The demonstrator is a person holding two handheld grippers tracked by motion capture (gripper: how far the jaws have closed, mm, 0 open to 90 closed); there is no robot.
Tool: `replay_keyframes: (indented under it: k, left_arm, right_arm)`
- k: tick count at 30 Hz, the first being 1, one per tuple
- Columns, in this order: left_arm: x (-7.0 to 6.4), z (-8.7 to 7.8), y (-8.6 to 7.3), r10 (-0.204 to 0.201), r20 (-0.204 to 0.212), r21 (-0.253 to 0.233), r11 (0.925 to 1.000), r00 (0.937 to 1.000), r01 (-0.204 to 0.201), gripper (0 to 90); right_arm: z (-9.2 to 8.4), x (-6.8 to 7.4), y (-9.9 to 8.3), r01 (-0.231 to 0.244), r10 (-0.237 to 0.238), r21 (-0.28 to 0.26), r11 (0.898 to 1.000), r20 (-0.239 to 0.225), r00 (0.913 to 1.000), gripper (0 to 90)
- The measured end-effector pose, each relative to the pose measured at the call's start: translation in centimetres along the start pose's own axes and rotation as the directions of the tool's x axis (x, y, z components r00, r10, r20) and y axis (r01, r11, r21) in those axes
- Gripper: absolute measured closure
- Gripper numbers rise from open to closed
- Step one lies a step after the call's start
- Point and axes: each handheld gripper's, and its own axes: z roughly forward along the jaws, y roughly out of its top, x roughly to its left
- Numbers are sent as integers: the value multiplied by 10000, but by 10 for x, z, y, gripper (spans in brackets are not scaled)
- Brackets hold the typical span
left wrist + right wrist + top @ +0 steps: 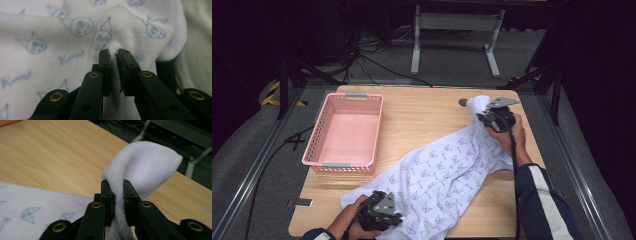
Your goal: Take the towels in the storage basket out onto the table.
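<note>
A light wooden table (pixel 422 120) stands on grey carpet in a dark room, with black curtains to either side and a tangle of black cables on the floor beyond its far edge. A white metal frame (pixel 457 37) on two legs stands farther back. Yellow-and-black striped tape (pixel 274 92) marks the floor at the far left, and metal rails run along both sides of the table.

A pink plastic basket (pixel 319 130) sits on the left part of the table, its inside bare. A white towel (pixel 447 175) printed with small blue figures and lettering lies in a long diagonal band from the near left to the far right corner, touching the table along most of its length. A small dark round thing (pixel 463 102) lies on the table just beside the towel's far end; what it is cannot be told.

The left gripper (pixel 379 212), held at the near edge, pinches the near end of the towel: in the left gripper view its jaws are almost together with a fold of the printed cloth (pixel 75 45) caught between the pads (pixel 105 62). The right gripper (pixel 494 117), at the far right, has its jaws nearly closed on the other end, and in the right gripper view a rolled edge of white cloth (pixel 145 165) rises from between the pads (pixel 107 190) above the wood. The person's right sleeve (pixel 542 205) is dark with a white stripe.
</note>
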Motion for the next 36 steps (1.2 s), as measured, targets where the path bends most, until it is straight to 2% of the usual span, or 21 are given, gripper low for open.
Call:
replay_keyframes:
  k: [3,7,9,14,15,16,18,19,20,22,23,25,26,27,28,29,30,32,33,34,36]
  left_arm:
    - [-1,10,14,289,488,125,9995,9984,-296,802]
    - [-5,16,20,282,506,-45,9996,9983,-280,799]
    - [-7,16,20,130,453,5,9999,9989,-130,796]
    - [-14,20,25,321,620,-90,9995,9976,-316,758]
    - [-15,20,27,415,745,-76,9991,9964,-410,746]
    - [-15,17,29,457,774,-171,9989,9959,-445,726]
    - [-13,8,33,200,946,-732,9972,9953,-131,681]
    - [-11,1,36,346,763,-1162,9929,9965,-256,665]
    - [-11,-4,37,244,597,-1205,9926,9979,-171,639]
    - [-3,-14,41,310,303,-1615,9865,9991,-257,635]
    - [1,-16,42,175,57,-1822,9831,9998,-162,615]
    - [12,-16,45,-258,-308,-1948,9806,9992,193,608]
    - [17,-14,45,-366,-479,-2047,9785,9982,260,606]
    - [21,-11,46,-364,-779,-1882,9819,9963,212,611]
    - [26,-8,47,-500,-993,-1768,9837,9938,319,617]
    - [31,-5,46,-641,-1136,-1812,9825,9915,427,605]
    - [36,-3,45,-760,-1379,-1746,9833,9875,513,597]
    - [51,3,43,-1238,-1813,-1772,9799,9756,914,592]
    - [51,3,43,-1238,-1813,-1772,9799,9756,914,570]
    - [55,3,43,-1219,-2118,-1682,9819,9697,867,570]
    - [61,7,42,-1677,-2023,-2025,9711,9648,1264,578]
  right_arm:
    - [9,37,12,620,-618,-12,9981,-905,9940,822]
    - [14,83,11,1365,-1298,177,9905,-2086,9693,822]
    - [14,106,4,1950,-1776,421,9799,-2613,9488,821]
    - [13,148,-19,2610,-2191,697,9628,-3632,9056,814]
    - [13,152,-22,2688,-2225,733,9604,-3791,8982,805]
    - [11,159,-27,2797,-2263,750,9572,-4091,8840,758]
    - [7,164,-35,2880,-2287,718,9549,-4406,8681,697]
    - [3,164,-38,2843,-2262,654,9565,-4490,8644,647]
    - [-3,160,-41,2711,-2190,510,9612,-4566,8623,560]
    - [-16,149,-44,2440,-1998,303,9693,-4812,8535,552]
    - [-24,140,-45,2319,-2011,108,9727,-4598,8650,524]
    - [-43,112,-46,1798,-1793,-349,9831,-3834,9060,545]
    - [-52,91,-47,1285,-1404,-577,9900,-3298,9335,542]
    - [-58,75,-48,927,-1081,-685,9933,-2744,9555,535]
    - [-62,59,-50,583,-752,-839,9948,-2153,9736,529]
    - [-62,46,-52,231,-377,-862,9960,-1714,9845,521]
    - [-59,34,-54,-24,-77,-655,9979,-1533,9882,503]
    - [-40,17,-62,148,-154,-61,9999,-1154,9932,473]
    - [-40,17,-62,148,-154,-61,9999,-1154,9932,473]
    - [-27,10,-67,57,-5,446,9990,-1151,9933,442]
    - [-11,7,-72,298,-148,947,9951,-1549,9878,431]
